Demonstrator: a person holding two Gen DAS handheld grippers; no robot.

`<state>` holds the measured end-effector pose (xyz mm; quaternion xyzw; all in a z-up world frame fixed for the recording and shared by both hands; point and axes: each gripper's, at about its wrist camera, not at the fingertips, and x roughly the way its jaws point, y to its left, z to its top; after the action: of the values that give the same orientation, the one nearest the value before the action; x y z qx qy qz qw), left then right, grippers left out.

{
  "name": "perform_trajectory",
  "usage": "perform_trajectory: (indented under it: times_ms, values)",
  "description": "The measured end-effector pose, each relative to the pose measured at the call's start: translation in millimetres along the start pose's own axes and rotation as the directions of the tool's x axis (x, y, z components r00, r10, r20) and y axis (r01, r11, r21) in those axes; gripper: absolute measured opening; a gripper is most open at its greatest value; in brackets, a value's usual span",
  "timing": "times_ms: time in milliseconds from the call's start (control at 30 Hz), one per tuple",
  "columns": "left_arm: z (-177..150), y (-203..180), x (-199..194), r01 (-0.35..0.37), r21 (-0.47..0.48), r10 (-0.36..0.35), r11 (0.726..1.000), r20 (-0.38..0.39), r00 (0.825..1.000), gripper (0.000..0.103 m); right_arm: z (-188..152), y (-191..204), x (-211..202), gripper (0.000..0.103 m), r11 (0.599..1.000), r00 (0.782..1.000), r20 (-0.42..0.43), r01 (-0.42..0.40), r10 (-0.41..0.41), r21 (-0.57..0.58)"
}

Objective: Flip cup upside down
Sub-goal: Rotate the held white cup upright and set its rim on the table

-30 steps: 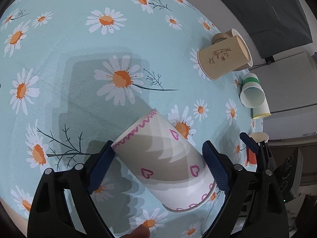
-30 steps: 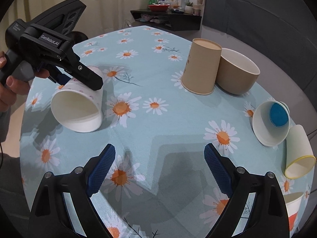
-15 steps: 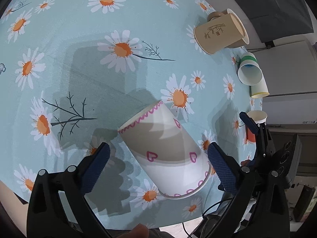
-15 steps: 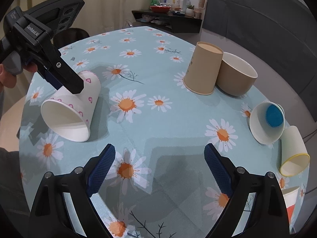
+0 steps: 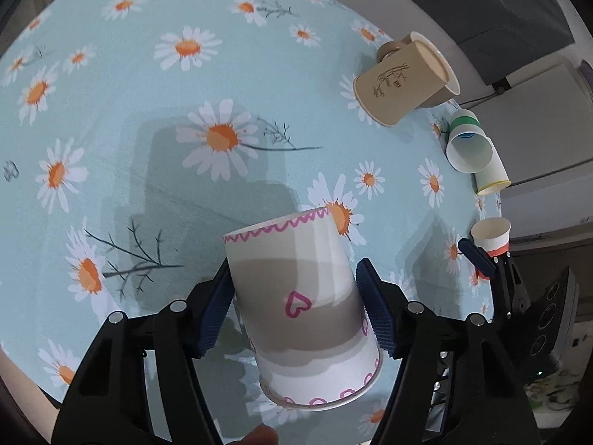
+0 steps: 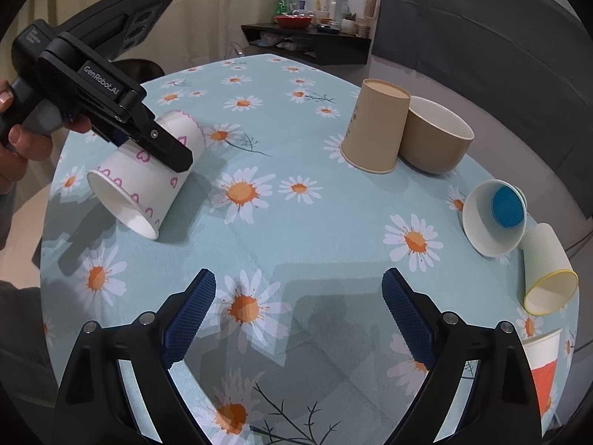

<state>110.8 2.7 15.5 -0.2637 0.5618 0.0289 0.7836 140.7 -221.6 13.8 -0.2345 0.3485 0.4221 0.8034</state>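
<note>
A white paper cup with pink hearts [image 5: 300,296] lies on its side on the daisy tablecloth, its open rim toward the table's near edge. My left gripper [image 5: 294,296] is shut on its sides, pads pressed on both walls. In the right wrist view the same cup [image 6: 148,181] shows at far left under the left gripper [image 6: 163,148], rim touching the cloth. My right gripper [image 6: 298,307] is open and empty above the cloth near the front edge.
A brown paper cup [image 6: 374,129] stands upside down beside a tan bowl [image 6: 437,137] at the back right. A white cup with blue bottom [image 6: 493,218] and a yellow-rimmed cup [image 6: 548,270] lie sideways at right. A red-and-white cup [image 6: 541,367] stands at the table's right edge.
My left gripper has closed in around the heart cup and shut on it. The cup has turned, its base now pointing more toward the table's middle. The right gripper has stayed put.
</note>
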Motion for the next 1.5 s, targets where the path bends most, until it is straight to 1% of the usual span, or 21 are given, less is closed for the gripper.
perform_trajectory:
  times_ms: [33,100,167,267,400,500,567,700,800,900,967,1067,1133,1200,1333,1367,1400,1500]
  values:
    - [-2,-2,-6,-0.024,0.027,0.023,0.999,0.038,0.999,0.066,-1,0,0,0.087,1.0,1.0,0.0,0.001,-0.001,0.003]
    - [-4,-3,-14,-0.056,0.072,0.047,0.996,0.111,0.993,0.065,-2,2,-1,0.087,1.0,1.0,0.002,0.003,-0.003,0.011]
    - [-10,-6,-22,-0.104,0.129,0.079,0.986,0.187,0.979,0.065,-3,4,-1,0.087,1.0,1.0,0.002,0.007,-0.007,0.02]
    - [-22,-8,-30,-0.173,0.196,0.107,0.965,0.308,0.945,0.065,-4,12,-3,0.087,1.0,1.0,0.007,0.005,-0.006,0.022]
    - [-40,-5,-34,-0.254,0.249,0.125,0.935,0.437,0.891,0.065,-6,23,-6,0.087,1.0,1.0,0.01,0.004,-0.004,0.026]
    - [-55,-4,-34,-0.274,0.295,0.095,0.915,0.502,0.86,0.065,-8,30,-8,0.087,0.999,1.0,0.017,0.002,-0.003,0.041]
    - [-64,-6,-34,-0.305,0.318,0.094,0.898,0.539,0.837,0.065,-9,35,-9,0.087,0.999,1.0,0.021,-0.001,0.0,0.053]
    - [-78,-7,-33,-0.339,0.341,0.086,0.877,0.583,0.808,0.065,-14,44,-10,0.087,0.997,1.0,0.026,-0.004,0.002,0.078]
    - [-88,-9,-32,-0.368,0.366,0.082,0.855,0.606,0.792,0.065,-19,50,-10,0.087,0.996,1.0,0.022,-0.002,0.0,0.091]
    - [-96,-9,-31,-0.375,0.377,0.072,0.847,0.617,0.784,0.065,-24,56,-10,0.087,0.995,1.0,0.022,0.004,-0.006,0.104]
    - [-101,-8,-27,-0.376,0.389,0.07,0.841,0.611,0.789,0.065,-28,59,-11,0.087,0.993,1.0,0.023,0.002,-0.005,0.115]
    - [-109,-7,-22,-0.38,0.402,0.068,0.833,0.607,0.791,0.065,-31,64,-14,0.087,0.993,1.0,0.023,0.009,-0.012,0.116]
    - [-112,-6,-20,-0.361,0.41,0.052,0.838,0.599,0.799,0.065,-33,67,-15,0.087,0.993,1.0,0.021,0.013,-0.015,0.118]
    - [-113,-4,-19,-0.333,0.421,0.031,0.844,0.58,0.814,0.07,-35,69,-16,0.087,0.992,1.0,0.015,0.018,-0.02,0.122]
    - [-118,-2,-21,-0.319,0.439,0.011,0.84,0.575,0.818,0.082,-36,73,-19,0.087,0.991,0.999,0.025,0.021,-0.024,0.134]
    - [-118,-1,-22,-0.315,0.44,0.008,0.841,0.572,0.82,0.092,-37,74,-20,0.087,0.99,0.999,0.03,0.02,-0.024,0.139]
    - [-119,0,-23,-0.314,0.441,0.008,0.841,0.57,0.822,0.096,-37,74,-20,0.088,0.99,0.999,0.029,0.021,-0.025,0.143]
    - [-123,3,-27,-0.309,0.458,-0.007,0.833,0.567,0.824,0.097,-38,76,-21,0.088,0.988,0.999,0.033,0.026,-0.032,0.152]
